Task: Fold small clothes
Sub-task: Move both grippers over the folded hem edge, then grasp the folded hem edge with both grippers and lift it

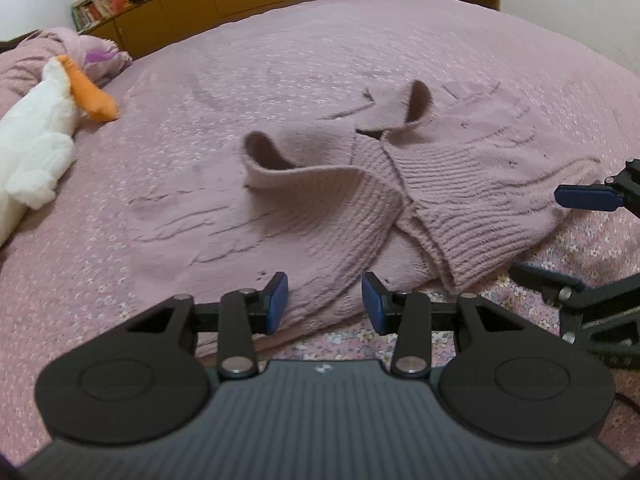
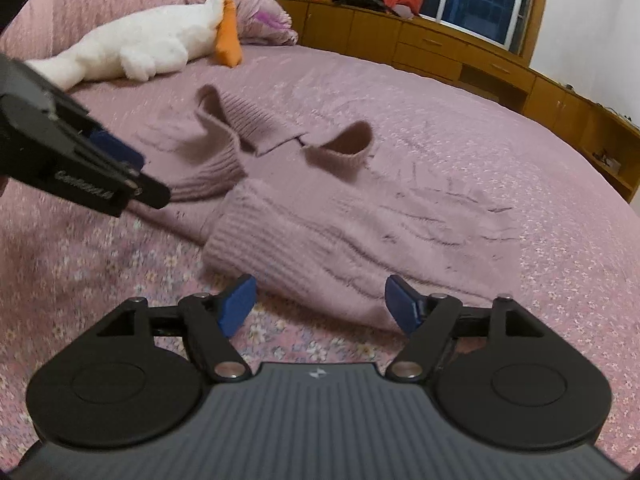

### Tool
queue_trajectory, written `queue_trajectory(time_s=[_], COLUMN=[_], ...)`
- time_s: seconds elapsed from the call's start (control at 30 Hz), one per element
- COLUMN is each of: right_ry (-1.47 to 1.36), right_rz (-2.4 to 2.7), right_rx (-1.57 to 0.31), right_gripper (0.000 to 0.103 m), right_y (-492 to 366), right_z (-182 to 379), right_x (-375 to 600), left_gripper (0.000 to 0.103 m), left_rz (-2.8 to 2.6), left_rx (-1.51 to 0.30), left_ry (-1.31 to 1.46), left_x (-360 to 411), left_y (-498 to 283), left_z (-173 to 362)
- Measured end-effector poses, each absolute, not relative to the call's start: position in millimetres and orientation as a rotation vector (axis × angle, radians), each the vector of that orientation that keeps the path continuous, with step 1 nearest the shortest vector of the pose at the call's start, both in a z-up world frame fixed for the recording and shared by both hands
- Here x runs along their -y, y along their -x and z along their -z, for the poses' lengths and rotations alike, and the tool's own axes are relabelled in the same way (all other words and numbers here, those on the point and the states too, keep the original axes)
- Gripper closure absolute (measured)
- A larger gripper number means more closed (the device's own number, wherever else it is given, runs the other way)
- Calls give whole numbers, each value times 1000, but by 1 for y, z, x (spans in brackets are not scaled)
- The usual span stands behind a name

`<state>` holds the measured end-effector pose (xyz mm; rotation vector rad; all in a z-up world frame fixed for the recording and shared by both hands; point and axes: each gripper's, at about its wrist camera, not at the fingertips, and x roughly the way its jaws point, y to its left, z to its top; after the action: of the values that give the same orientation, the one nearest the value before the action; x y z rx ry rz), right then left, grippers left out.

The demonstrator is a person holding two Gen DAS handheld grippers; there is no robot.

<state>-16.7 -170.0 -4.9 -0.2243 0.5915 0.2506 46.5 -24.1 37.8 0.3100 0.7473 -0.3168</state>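
Two grippers, the left gripper (image 1: 324, 300) narrowly parted and the right gripper (image 2: 320, 306) wide, both empty, face the near hem of the pink sweater (image 1: 360, 200) lying crosswise on the bed (image 1: 120, 280)

Dusty pink ribbed sweater (image 1: 400, 184) on a pink bedspread (image 1: 280, 60) with tiny white flowers. Plush toy (image 2: 136, 48) upper left is white with orange.
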Motion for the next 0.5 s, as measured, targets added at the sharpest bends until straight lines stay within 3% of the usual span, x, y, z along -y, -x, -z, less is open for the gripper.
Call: queue_trajectory(time_s=[0.5], right_ry=[327], right_rz=[-296], right_rx=[-556], right_gripper=[22], right_y=[14], right_z=[20], right_x=[145], left_gripper=[56], left_rz=[321], left_rx=[-669], left_ry=[-339], left_x=[39], left_y=[-68], left_z=[-19])
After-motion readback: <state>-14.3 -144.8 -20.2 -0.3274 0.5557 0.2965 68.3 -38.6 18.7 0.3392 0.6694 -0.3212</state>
